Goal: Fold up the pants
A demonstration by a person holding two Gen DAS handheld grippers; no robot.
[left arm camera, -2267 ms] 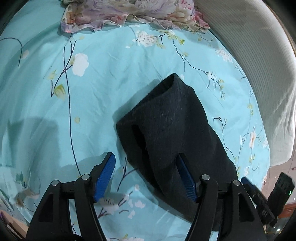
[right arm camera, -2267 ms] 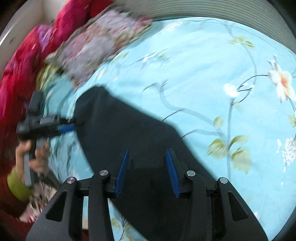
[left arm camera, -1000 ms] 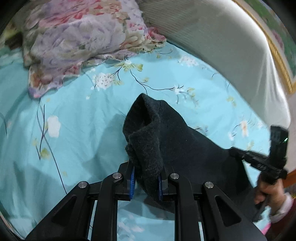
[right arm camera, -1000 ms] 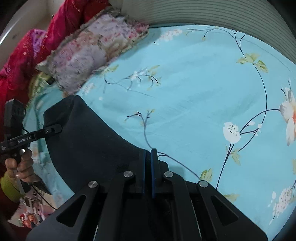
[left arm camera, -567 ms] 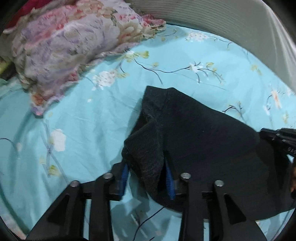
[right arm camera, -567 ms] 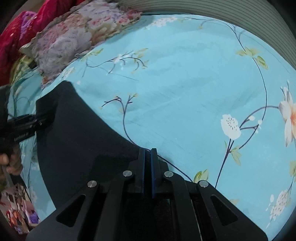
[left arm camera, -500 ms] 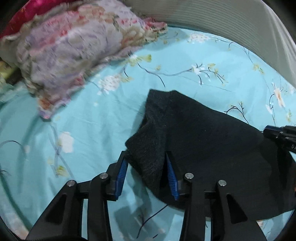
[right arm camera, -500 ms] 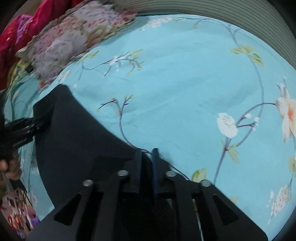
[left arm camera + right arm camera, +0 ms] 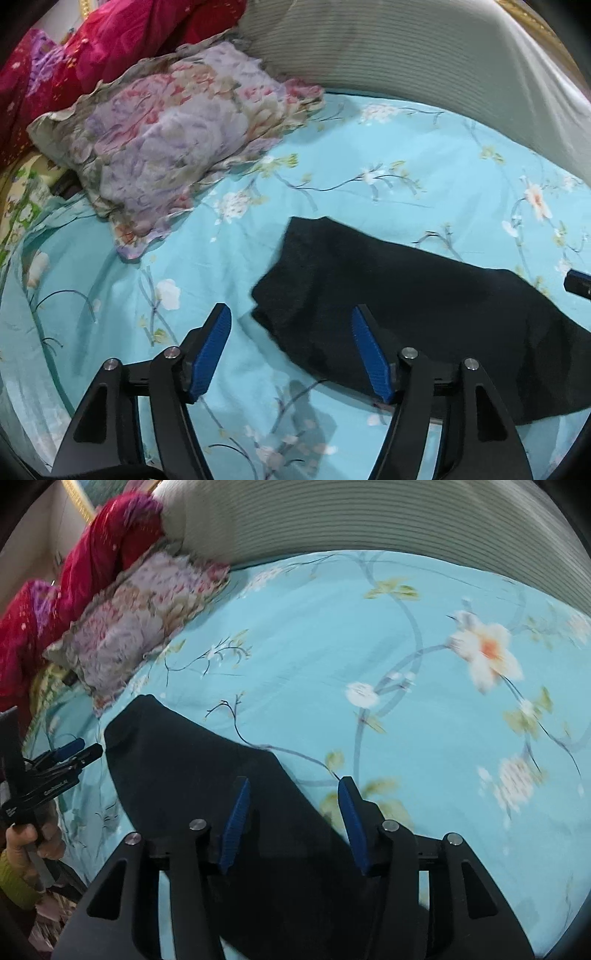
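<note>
letting go of the fold cleanly

the dark pants [image 9: 424, 295] lie folded on the blue flowered sheet [image 9: 332, 177], well clear of the floral pillow [image 9: 177, 144] and on the side of it away from the red bedding [image 9: 92, 40]. both tongs are in the middle of releasing. the left gripper [image 9: 291, 347] has its jaws opening, already wide, with the pants' corner nearest the pillow under the gap but neither pad pressing on it. the right gripper [image 9: 291, 812] has its jaws opening too, about half wide, over the pants' edge farthest from the pillow; no cloth looks pinched there.

to do this step well, i judge the jaws should clear the fabric fully before either hand pulls away, so no pad drags the top layer. the corner toward the pillow looks slightly bunched and uneven, so it may want a light smoothing. the edges seem roughly aligned, though blur hides fine detail.
</note>
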